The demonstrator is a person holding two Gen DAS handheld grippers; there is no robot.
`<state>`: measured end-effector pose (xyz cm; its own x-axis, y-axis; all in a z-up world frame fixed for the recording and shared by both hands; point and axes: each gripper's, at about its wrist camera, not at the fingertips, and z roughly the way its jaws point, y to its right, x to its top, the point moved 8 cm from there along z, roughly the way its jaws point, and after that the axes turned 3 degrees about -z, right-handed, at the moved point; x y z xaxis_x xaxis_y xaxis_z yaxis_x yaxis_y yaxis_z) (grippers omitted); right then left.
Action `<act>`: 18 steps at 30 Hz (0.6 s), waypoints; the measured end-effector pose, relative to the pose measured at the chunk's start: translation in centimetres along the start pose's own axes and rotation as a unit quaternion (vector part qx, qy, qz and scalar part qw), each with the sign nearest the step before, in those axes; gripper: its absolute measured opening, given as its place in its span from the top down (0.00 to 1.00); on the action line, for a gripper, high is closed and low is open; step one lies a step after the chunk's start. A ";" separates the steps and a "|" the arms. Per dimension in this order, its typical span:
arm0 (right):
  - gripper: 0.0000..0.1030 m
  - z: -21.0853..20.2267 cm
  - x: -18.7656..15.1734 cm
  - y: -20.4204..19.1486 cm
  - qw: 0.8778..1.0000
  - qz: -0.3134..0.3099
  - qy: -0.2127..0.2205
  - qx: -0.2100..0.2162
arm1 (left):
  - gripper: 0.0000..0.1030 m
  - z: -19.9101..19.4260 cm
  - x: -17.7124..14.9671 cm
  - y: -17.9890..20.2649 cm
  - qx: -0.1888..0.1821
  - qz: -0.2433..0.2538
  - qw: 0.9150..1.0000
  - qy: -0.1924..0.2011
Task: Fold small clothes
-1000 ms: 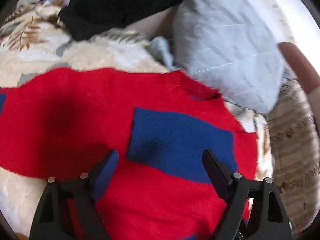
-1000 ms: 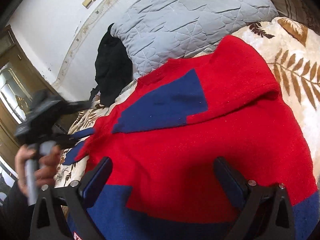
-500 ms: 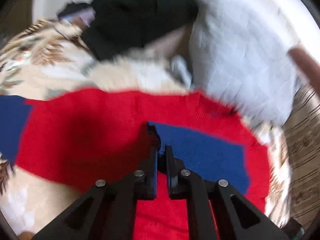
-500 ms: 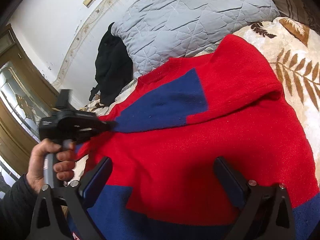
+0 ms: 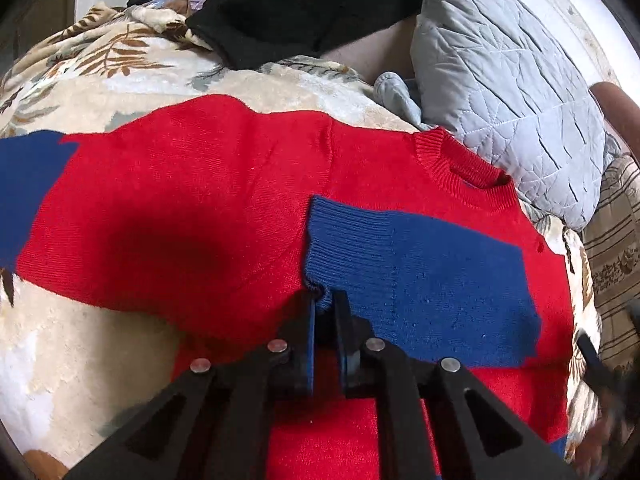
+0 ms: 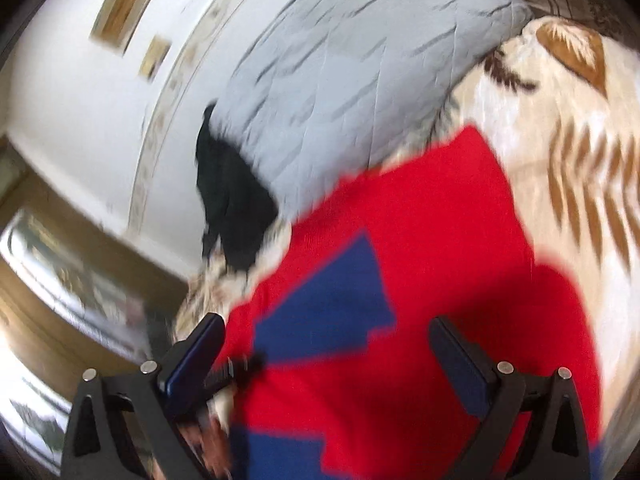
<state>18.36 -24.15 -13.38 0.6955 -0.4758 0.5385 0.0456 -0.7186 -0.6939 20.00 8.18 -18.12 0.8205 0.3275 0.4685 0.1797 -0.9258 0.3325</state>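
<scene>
Sweater [image 5: 208,208], red with blue panels, lies spread across the leaf-print bedspread [image 5: 100,80], its collar toward the grey quilted pillow [image 5: 500,80] at the head of the bed. In the left wrist view, the left gripper [image 5: 325,304] pinches the ribbed blue cuff [image 5: 340,232] of the sleeve folded over the chest, with its jaws easing slightly apart. A black garment [image 5: 288,4] lies beside the pillow. In the blurred right wrist view, the right gripper [image 6: 326,344] hangs with jaws spread wide above the sweater [image 6: 460,240], holding nothing.

The sweater [image 5: 224,200] is matt red and blue knit, ribbed at its collar and cuff [image 5: 340,232]. The pillow [image 5: 500,80] is quilted grey cloth; the bed [image 5: 80,360] cover looks plush.
</scene>
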 end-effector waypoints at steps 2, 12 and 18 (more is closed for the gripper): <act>0.00 3.2 0.9 5.3 0.996 0.052 -0.047 -0.056 | 0.82 -0.1 0.2 0.2 -0.021 -0.004 1.000 -0.021; 0.00 -0.9 -7.1 -2.7 0.987 -0.151 -0.036 -0.035 | 0.27 -11.4 5.9 -19.4 -0.024 -0.207 0.970 0.124; 0.00 1.6 -10.0 -1.4 0.983 -0.155 -0.091 -0.044 | 0.29 -11.1 6.4 -32.2 0.000 -0.345 0.930 0.124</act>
<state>12.51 -17.64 -18.56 0.7751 -0.1343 0.6174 0.2184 -0.8600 -0.4612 13.43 42.16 -16.72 0.3592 0.8775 0.3178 0.6176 -0.4788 0.6240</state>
